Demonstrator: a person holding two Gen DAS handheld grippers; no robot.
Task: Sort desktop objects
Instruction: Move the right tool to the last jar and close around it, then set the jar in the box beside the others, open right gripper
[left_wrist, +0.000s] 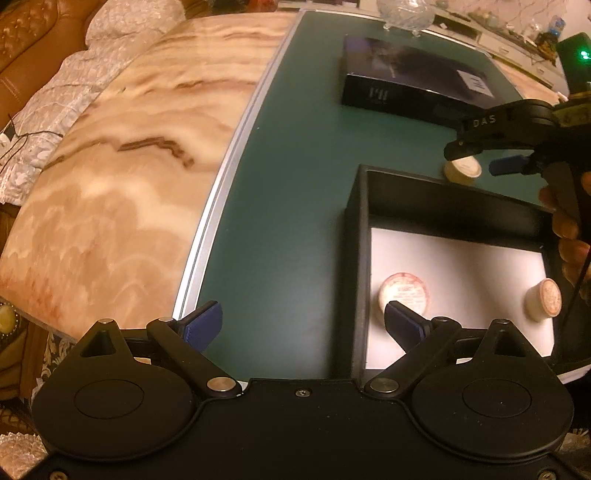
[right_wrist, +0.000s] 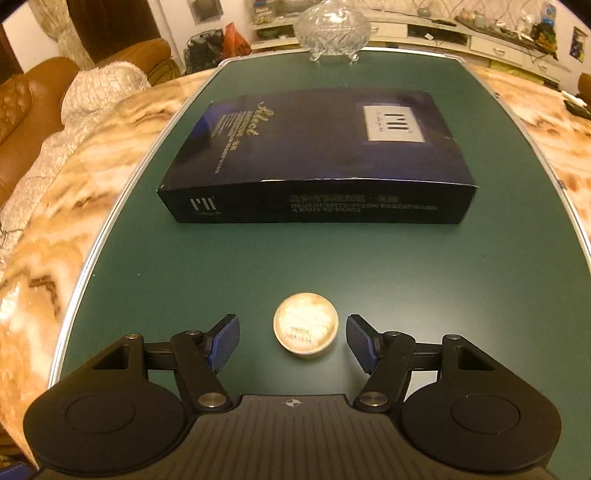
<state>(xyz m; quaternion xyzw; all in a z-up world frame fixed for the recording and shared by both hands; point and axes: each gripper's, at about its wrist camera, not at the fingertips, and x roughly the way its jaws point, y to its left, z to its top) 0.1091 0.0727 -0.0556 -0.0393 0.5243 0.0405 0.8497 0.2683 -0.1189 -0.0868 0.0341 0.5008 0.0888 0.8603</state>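
- The right gripper (right_wrist: 293, 341) hovers low over the green bench (right_wrist: 258, 266) with its jaws spread, one on each side of a small round container (right_wrist: 306, 330) that stands upright on the mat; the pads are just beside it and not touching.
- The left gripper (left_wrist: 303, 325) has its jaws spread wide and holds nothing, above the near corner of the open black tray (left_wrist: 356, 258).
- Two more round containers already lie on the tray's white floor: one upright (left_wrist: 404, 293), one tipped on its side (left_wrist: 546, 299).
- Step in hand, as I judge it: picking up the last loose container to put it with the others.
- The next move calls for closing the jaws squarely on its sides, then lifting it over the tray wall.
- Farther off lies a dark flat box (right_wrist: 317, 166), and beyond it a glass bowl (right_wrist: 332, 27) at the far edge of the bench.
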